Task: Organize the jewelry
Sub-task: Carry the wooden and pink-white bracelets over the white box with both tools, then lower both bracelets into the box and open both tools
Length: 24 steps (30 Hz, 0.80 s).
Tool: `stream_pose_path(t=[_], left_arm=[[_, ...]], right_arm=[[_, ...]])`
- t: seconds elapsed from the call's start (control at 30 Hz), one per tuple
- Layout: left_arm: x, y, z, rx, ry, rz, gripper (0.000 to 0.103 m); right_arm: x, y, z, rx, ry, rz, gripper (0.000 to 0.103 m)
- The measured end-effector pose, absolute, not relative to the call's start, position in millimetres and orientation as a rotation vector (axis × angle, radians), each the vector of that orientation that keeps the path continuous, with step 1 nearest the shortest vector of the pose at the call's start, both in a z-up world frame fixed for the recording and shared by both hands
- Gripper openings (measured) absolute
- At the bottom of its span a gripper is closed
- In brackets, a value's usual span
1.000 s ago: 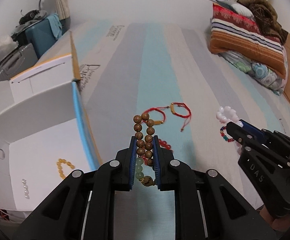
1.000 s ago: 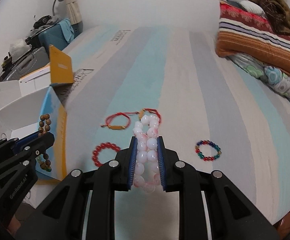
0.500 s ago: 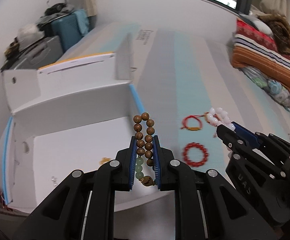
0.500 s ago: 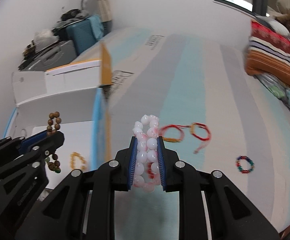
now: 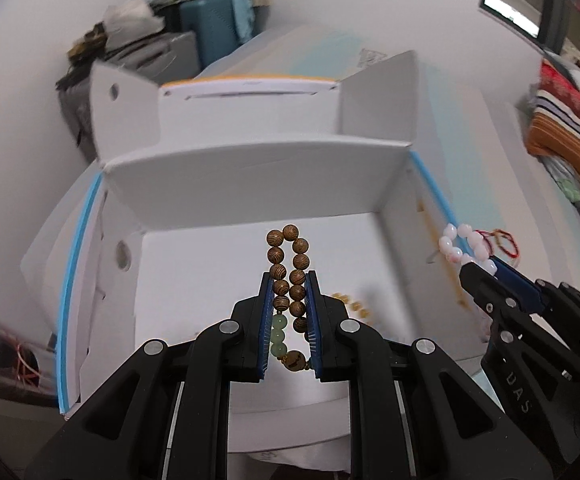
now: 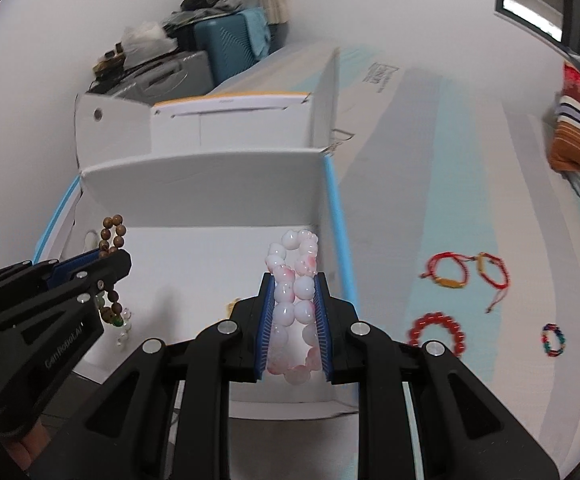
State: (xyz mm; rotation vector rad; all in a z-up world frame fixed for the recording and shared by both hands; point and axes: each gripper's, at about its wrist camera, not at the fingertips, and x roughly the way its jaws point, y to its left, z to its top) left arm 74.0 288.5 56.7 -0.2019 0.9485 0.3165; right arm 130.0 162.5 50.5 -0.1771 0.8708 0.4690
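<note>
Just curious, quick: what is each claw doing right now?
Left gripper: closed on the wooden bracelet.
Right gripper: closed on the pink bracelet.

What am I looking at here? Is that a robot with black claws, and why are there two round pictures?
No robot: a person holds a two-finger gripper in each hand, with a fisheye camera on each looking along its fingers, hence two round pictures. The left gripper is shut on a brown wooden bead bracelet; the right gripper is shut on a pink-white bead bracelet. Both hang over an open white cardboard box on a striped bed. On the bed lie red cord bracelets, a red bead bracelet and a multicoloured one.
</note>
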Motion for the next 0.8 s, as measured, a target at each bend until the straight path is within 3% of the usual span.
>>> stream_pose_path(t=[0.8], left_arm=[[69, 341, -1, -0.247, 1.100, 0.405, 0.015]], right_arm=[[143, 201, -8, -0.209, 1.028, 0.501, 0.019]])
